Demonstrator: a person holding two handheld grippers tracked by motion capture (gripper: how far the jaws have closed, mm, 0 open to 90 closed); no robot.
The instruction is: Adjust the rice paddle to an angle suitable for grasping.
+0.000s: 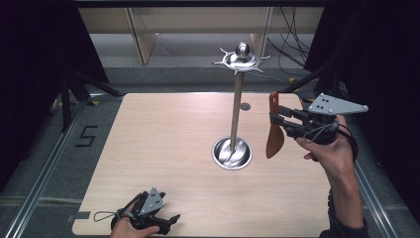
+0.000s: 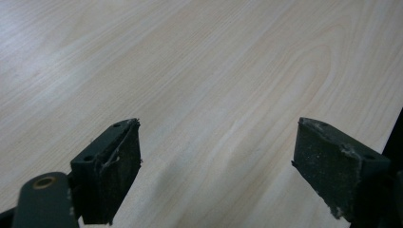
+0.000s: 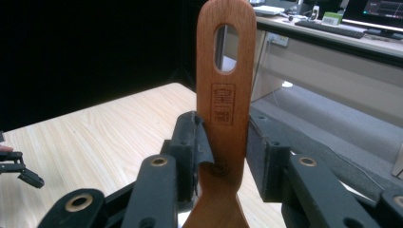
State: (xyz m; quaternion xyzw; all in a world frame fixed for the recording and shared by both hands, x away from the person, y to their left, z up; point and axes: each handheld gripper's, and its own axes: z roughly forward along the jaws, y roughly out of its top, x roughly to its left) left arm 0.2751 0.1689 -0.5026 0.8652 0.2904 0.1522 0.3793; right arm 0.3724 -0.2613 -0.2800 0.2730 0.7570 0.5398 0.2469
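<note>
Flat wooden spatula (image 3: 227, 95), oval-slotted handle, upright beside steel stand (image 1: 236, 106).

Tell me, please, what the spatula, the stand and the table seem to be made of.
Spatula: reddish-brown wood, smooth; fine grain and a burned-in stamp show.
Stand: metal, it seems; the dish-shaped base and the hooked top mirror the light, while the pole looks duller, brushed or perhaps wooden.
Table: pale wood-grain surface, matt with a soft sheen; whether solid wood or laminate cannot be told.
</note>
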